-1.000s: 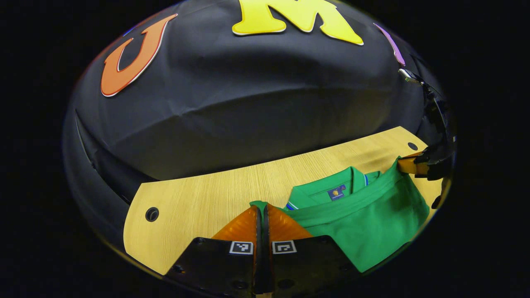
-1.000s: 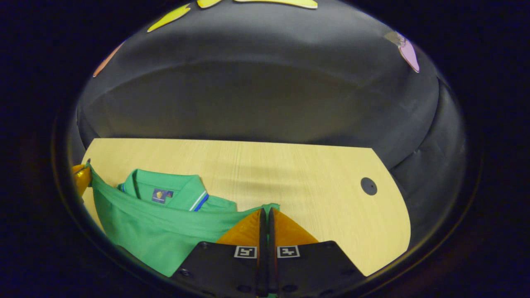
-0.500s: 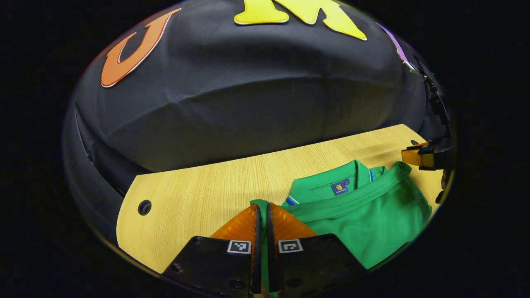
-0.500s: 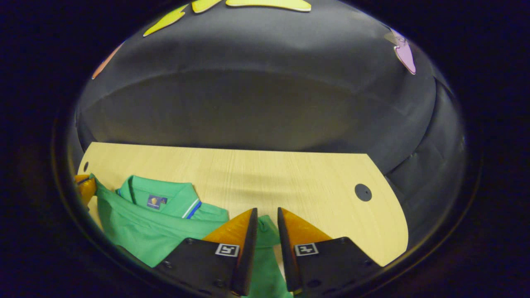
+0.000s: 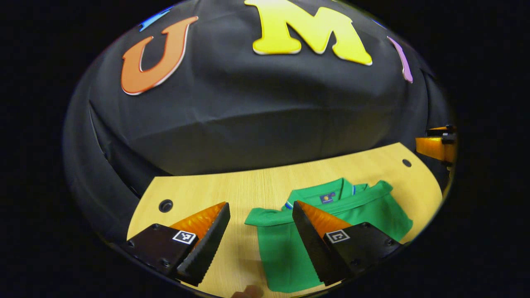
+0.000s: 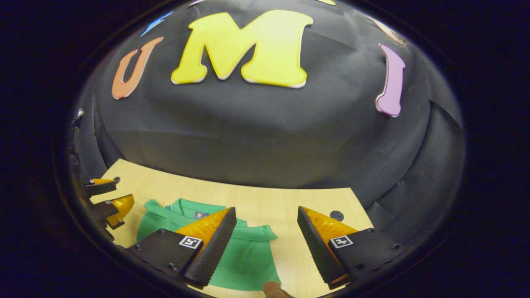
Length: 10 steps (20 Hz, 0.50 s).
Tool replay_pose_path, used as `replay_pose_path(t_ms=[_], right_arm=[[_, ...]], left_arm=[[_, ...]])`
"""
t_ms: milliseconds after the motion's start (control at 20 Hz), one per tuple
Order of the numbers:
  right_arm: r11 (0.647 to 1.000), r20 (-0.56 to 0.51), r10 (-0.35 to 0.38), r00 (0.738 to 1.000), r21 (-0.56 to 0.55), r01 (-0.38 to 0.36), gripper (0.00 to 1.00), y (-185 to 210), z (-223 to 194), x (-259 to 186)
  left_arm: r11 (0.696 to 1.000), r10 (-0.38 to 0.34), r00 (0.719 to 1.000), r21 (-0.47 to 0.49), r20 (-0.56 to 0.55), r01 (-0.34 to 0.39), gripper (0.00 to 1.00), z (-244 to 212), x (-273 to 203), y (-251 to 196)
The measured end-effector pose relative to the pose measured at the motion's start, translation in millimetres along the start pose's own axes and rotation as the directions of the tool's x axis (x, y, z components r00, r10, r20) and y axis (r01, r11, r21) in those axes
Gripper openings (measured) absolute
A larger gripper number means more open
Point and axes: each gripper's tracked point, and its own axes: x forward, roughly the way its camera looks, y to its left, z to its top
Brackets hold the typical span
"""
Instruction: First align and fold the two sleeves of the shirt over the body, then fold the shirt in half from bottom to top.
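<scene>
— On the tabletop, how did the shirt look?
— Green, folded, collar toward the wall.
— And the tongs?
— Left tongs and right tongs both gaped wide above it, holding nothing.

A small blue neck label inside the collar of the green shirt carries a yellowish emblem, too small to read. Square black-and-white coded markers sit on the tongs' finger mounts in both the left gripper view and the right gripper view; they bear patterns, not letters or numbers.
</scene>
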Motion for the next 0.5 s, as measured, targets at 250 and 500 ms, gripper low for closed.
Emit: replay_pose_path(t_ms=[250,500], right_arm=[[0.999,0.149,0.026,0.989,-0.032,-0.021,0.96,-9,41,-112],[0.999,0.270,0.044,0.962,-0.011,-0.042,0.96,-29,50,-218]], left_arm=[[0.998,0.035,0.989,0.048,0.141,-0.043,0.98,69,-115,-4],[0.998,0.014,0.960,0.055,0.279,-0.030,0.98,108,-233,-34]])
